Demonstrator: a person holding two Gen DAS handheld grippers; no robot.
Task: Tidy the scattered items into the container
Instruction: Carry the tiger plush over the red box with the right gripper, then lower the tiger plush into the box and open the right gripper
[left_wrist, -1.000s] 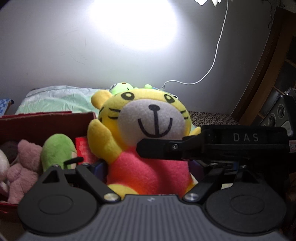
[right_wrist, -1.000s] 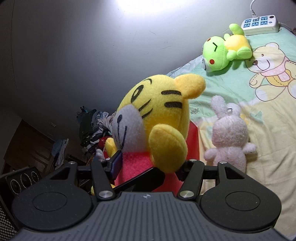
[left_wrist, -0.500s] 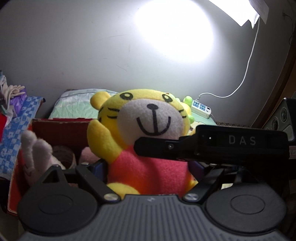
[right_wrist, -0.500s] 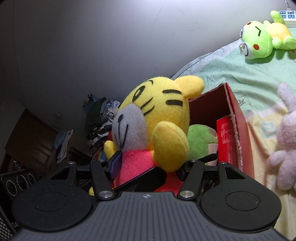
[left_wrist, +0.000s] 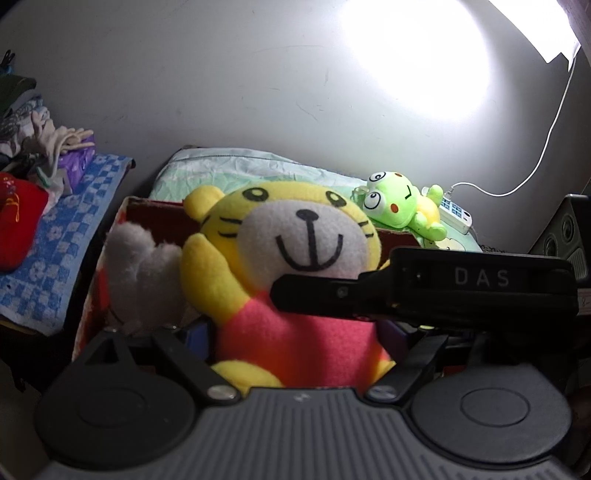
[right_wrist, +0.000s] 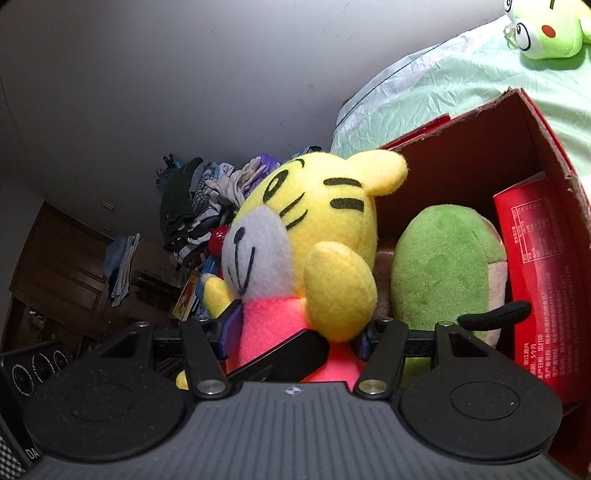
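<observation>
Both grippers are shut on the yellow tiger plush (left_wrist: 288, 258) in a pink shirt, one from each side. My left gripper (left_wrist: 295, 332) clamps its body; the right gripper's black finger crosses its chest. In the right wrist view the tiger plush (right_wrist: 314, 236) sits between my right gripper's (right_wrist: 293, 338) pads, over the red cardboard box (right_wrist: 480, 147). The red box (left_wrist: 155, 206) lies behind the tiger in the left wrist view. A green plush (right_wrist: 443, 266) and a white plush (left_wrist: 144, 266) lie inside the box. A green frog plush (left_wrist: 399, 206) lies on the bed.
A pale green bedsheet (right_wrist: 424, 85) lies behind the box. A white power strip (left_wrist: 456, 216) with a cable sits near the frog. Piled clothes (right_wrist: 207, 199) and a blue checked towel (left_wrist: 62, 236) lie left of the box. A speaker (left_wrist: 565, 236) stands at the right.
Both grippers have carried the tiger left, over the red box. The box interior and the green plush have come close in the right wrist view; the pink rabbit has left view.
</observation>
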